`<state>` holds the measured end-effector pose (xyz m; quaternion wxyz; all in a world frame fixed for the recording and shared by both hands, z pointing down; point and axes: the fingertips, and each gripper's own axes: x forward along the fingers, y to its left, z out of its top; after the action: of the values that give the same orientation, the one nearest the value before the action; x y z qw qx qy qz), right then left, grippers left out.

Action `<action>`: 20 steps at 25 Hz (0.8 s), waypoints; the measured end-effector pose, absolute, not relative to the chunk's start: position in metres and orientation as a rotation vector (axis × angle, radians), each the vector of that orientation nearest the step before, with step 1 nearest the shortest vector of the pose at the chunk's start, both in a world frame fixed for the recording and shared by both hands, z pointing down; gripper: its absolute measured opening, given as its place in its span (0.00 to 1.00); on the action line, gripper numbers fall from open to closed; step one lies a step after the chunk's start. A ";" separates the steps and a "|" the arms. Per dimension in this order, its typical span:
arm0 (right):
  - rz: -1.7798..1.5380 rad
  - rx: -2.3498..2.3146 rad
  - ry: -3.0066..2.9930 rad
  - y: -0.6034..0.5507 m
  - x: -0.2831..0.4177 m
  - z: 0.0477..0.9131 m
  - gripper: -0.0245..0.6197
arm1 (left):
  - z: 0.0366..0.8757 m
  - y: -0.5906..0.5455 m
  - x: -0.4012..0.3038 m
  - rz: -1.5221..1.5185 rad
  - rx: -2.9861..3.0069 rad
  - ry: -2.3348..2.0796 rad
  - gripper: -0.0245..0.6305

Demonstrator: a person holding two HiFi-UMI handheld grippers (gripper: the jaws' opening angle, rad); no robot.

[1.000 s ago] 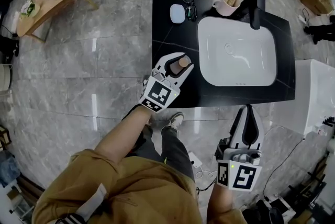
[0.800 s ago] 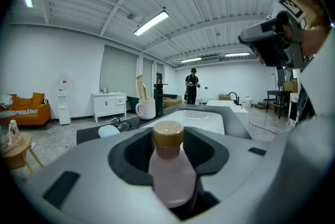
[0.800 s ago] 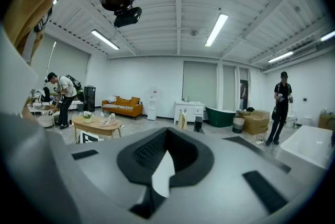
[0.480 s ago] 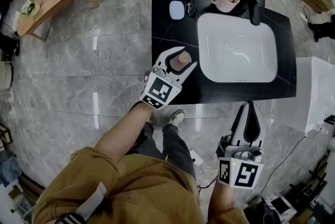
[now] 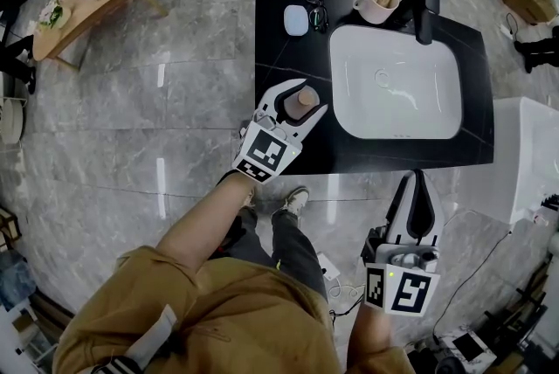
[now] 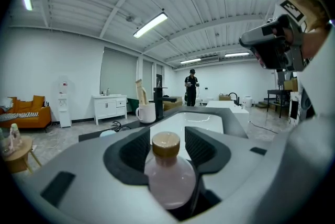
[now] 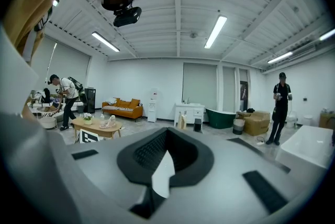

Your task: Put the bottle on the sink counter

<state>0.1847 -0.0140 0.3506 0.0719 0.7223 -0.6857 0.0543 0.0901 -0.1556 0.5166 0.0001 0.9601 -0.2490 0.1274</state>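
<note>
Jaws of left tool [image 5: 305, 98] have just been opening; bottle [image 6: 168, 173] stands free between them on worktop [image 5: 279, 49]. We should back straight out, level. Jaws of right tool [image 5: 417, 180] closed, empty.

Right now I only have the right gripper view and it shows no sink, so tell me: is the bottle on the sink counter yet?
Observer: Yes. In the head view the bottle stands upright on the black sink counter, left of the white basin.
Operator: Is the left gripper clamped on it?
Observer: No. The left gripper has just been opening its jaws. They stand apart with the bottle between them, and a gap shows on each side of the cap.
Operator: And where is my right gripper relative to the counter?
Observer: The right gripper hangs just short of the counter's near edge, over the floor, near the basin's side.
</note>
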 end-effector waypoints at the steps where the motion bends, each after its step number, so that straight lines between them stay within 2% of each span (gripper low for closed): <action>1: 0.161 2.171 -2.063 -0.014 0.184 0.350 0.04 | 0.516 -0.156 0.089 0.402 3.015 -0.784 0.34; 20: 0.137 2.178 -2.079 -0.015 0.186 0.341 0.04 | 0.510 -0.159 0.087 0.423 3.013 -0.816 0.34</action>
<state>0.1865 -0.0149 0.3406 0.0635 0.7212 -0.6883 0.0454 0.0868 -0.1592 0.5099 -0.0043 0.9565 -0.2590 0.1343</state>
